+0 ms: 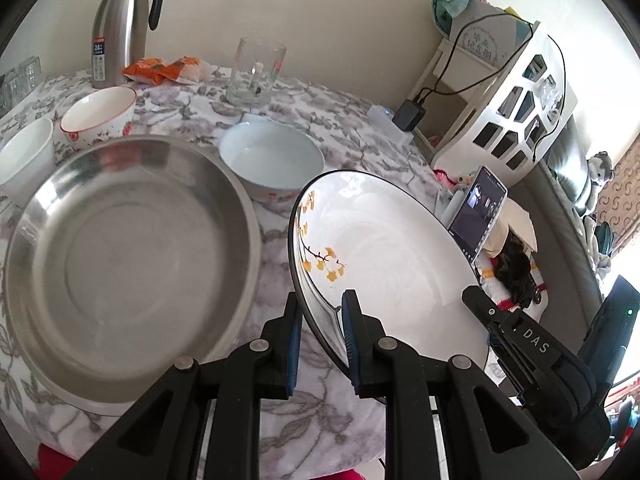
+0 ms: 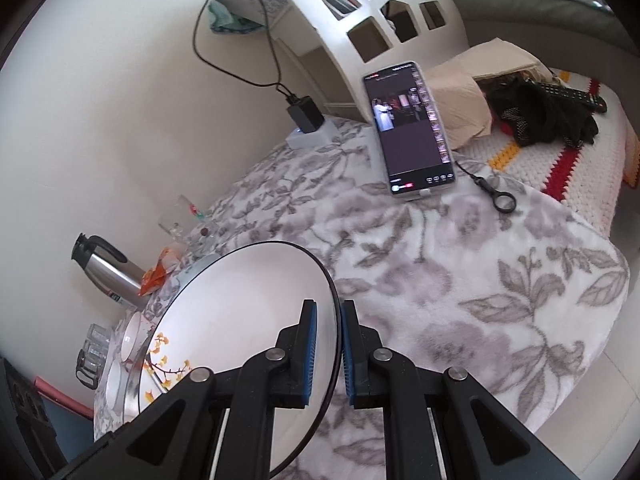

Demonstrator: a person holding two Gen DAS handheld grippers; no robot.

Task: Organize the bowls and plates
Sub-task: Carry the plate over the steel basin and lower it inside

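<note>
Both grippers clamp one white plate point(image 1: 392, 248) by opposite rim edges, holding it tilted above the bench point(image 1: 328, 108). The left gripper point(image 1: 320, 320) has its jaws nearly closed on the near rim; the right gripper point(image 2: 329, 320) pinches the far rim. Left of the plate sits a steel dish point(image 1: 128, 260), with a pale bowl point(image 1: 272, 160) behind.

White letters "DAS" stood on the black right tongs point(image 1: 534, 340), "24" stood on the steel flask point(image 1: 124, 24) label, other printing was too small to read
</note>
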